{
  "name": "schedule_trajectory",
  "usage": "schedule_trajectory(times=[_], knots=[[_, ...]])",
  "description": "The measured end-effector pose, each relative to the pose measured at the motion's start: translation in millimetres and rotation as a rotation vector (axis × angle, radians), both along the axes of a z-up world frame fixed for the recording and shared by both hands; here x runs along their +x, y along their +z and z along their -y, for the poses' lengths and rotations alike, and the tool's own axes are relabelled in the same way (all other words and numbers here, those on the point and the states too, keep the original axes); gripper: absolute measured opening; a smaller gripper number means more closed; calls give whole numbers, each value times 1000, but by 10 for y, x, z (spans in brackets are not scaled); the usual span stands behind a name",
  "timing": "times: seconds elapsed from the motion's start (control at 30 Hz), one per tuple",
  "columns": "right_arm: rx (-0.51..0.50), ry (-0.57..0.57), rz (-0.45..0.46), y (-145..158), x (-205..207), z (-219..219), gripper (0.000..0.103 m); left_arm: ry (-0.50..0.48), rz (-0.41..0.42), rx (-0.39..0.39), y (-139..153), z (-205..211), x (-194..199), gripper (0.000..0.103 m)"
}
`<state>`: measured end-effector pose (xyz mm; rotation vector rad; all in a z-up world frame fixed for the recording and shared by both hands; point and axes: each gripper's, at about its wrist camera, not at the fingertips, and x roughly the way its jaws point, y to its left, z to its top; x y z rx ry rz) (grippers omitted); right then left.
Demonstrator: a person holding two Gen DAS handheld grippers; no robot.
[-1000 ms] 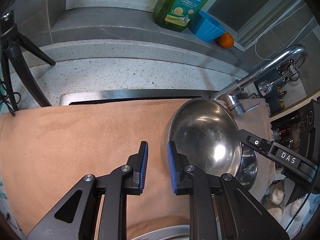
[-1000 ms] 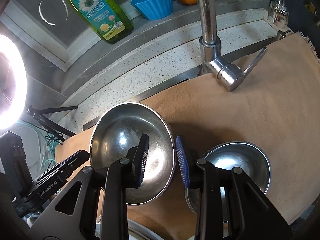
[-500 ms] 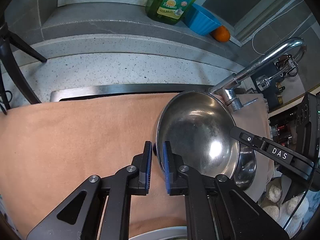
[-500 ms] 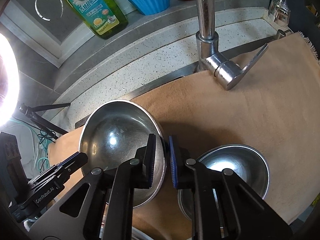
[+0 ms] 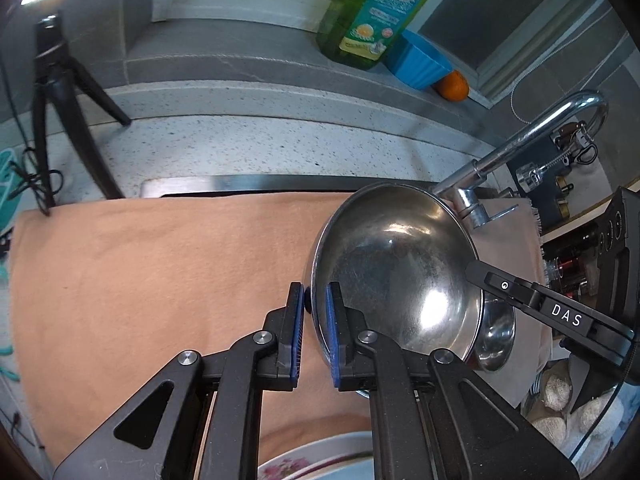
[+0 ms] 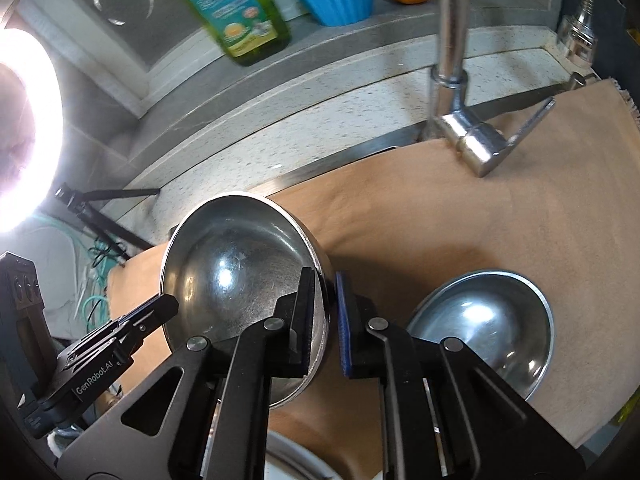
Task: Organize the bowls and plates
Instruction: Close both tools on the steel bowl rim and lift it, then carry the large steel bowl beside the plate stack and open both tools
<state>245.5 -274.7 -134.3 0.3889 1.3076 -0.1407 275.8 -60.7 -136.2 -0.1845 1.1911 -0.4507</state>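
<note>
Both my claws are clenched on one steel bowl (image 5: 394,276): left claw (image 5: 314,322) on its near rim, right claw (image 6: 326,316) on the opposite rim, tilting it above the tan cloth (image 5: 160,272). Stacking has barely begun, I judge; the second steel bowl (image 6: 486,322) and floral plate (image 5: 316,460) wait.

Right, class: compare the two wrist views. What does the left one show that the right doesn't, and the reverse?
Only the left: the flowered white plate rim and the faucet's curved chrome spout. Only the right: a glaring ring light and the second steel bowl's full rim. Both: the large steel bowl, gripped on opposite rims by left gripper and right gripper, and the tan towel.
</note>
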Motion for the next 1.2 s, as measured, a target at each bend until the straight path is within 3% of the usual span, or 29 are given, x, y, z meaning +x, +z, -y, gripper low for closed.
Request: schedule_trajectory(times=[0.47,0.87,1.2], knots=[[78,214,13,145,-77,-1053,11,177,51,-6,275,-1049,-509,9],[117,399,-41,-69,-279,-1959,11,342,9,4,76,-1788,-996,9],[133,466,-79,-241,-419,-2326,11,408,-9,7,-3,-2097,-1242,9]])
